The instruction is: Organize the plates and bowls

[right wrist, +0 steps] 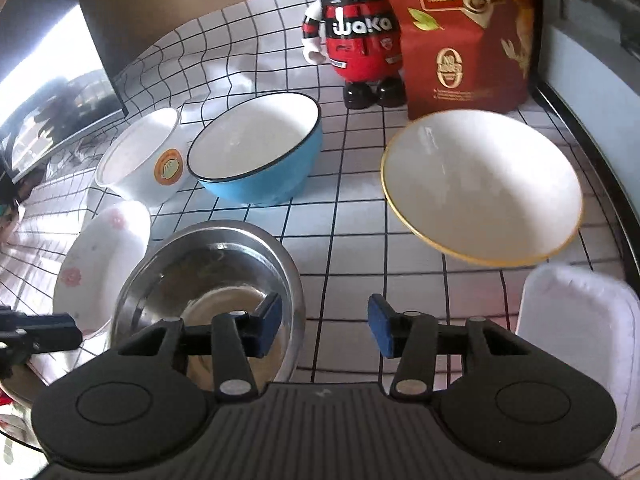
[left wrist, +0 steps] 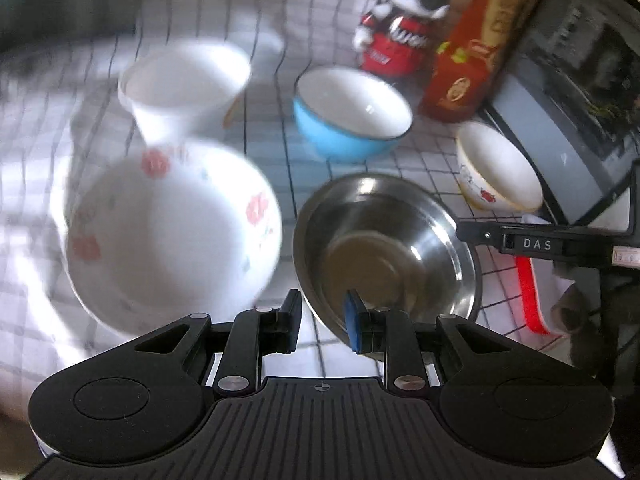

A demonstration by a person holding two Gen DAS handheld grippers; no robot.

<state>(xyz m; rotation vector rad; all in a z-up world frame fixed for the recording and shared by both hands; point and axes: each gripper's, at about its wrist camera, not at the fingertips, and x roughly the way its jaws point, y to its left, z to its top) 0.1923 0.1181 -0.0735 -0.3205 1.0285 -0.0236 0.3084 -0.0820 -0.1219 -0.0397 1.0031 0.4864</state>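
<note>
Two grippers were on one dish. My left gripper point(left wrist: 324, 320) was set narrow with the near rim of the steel bowl point(left wrist: 384, 240) between its jaws; whether the pads really bit it, I couldn't tell. My right gripper point(right wrist: 324, 326) stood part open, one pad inside the same bowl, the other outside and apart from the rim, gripping nothing.

The steel bowl was right under both tools, shiny, shallow and empty, its edge just beside the flowered plate point(left wrist: 168, 232). Further out sat the white tub point(right wrist: 136, 160) with an orange badge, touching the blue bowl point(right wrist: 256, 148). The yellow-rimmed bowl point(right wrist: 480, 188) lay off to the right, with a white tray point(right wrist: 580, 320) nearer me.

By my judgement the sorting had hardly started. Everything lay spread across the checked cloth point(right wrist: 352, 220), and I saw nothing nested or stacked.
</note>
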